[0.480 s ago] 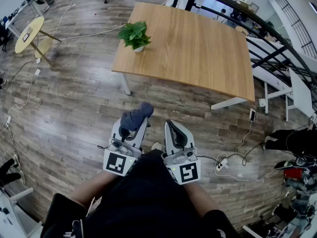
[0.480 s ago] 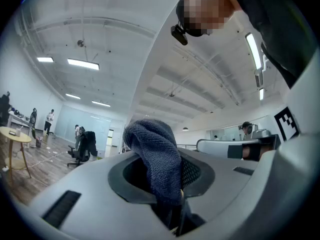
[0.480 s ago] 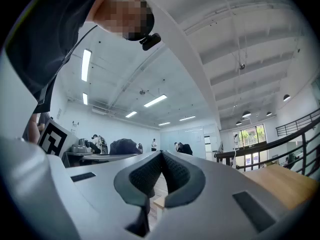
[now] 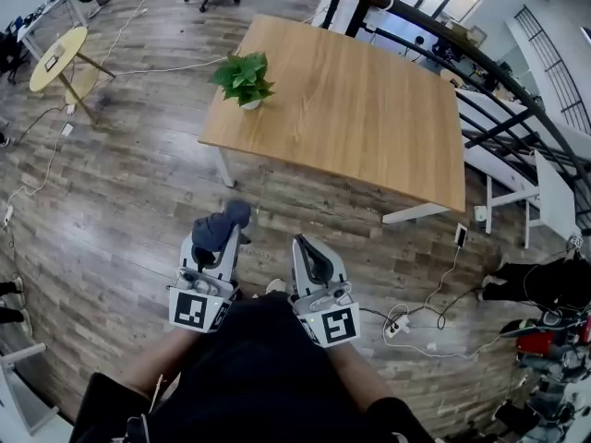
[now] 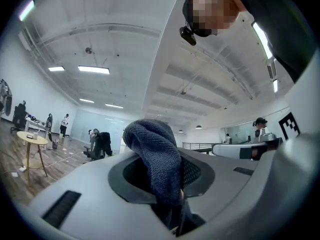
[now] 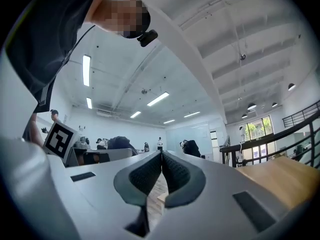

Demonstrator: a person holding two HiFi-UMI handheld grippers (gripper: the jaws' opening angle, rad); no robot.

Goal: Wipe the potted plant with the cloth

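2 grippers wait well short of the table [image 4: 369, 109]: left gripper [image 4: 218, 240] pinches the soft, limp cloth [image 5: 155, 159], right gripper [image 4: 309, 249] is closed, empty. Potted plant [image 4: 243, 79] stands by the table's left edge; leaves likely bend, wipe gently

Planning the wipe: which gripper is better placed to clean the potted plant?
Left. The left gripper is shut on the cloth and stands on the same side as the potted plant; the right gripper is shut and empty.

Open office, wood-plank floor [image 4: 111, 210]
Sq. wooden table [image 4: 369, 109] centre; round side table [image 4: 57, 46] far left; black railing [image 4: 503, 77] right; strip lights [image 5: 93, 69] overhead
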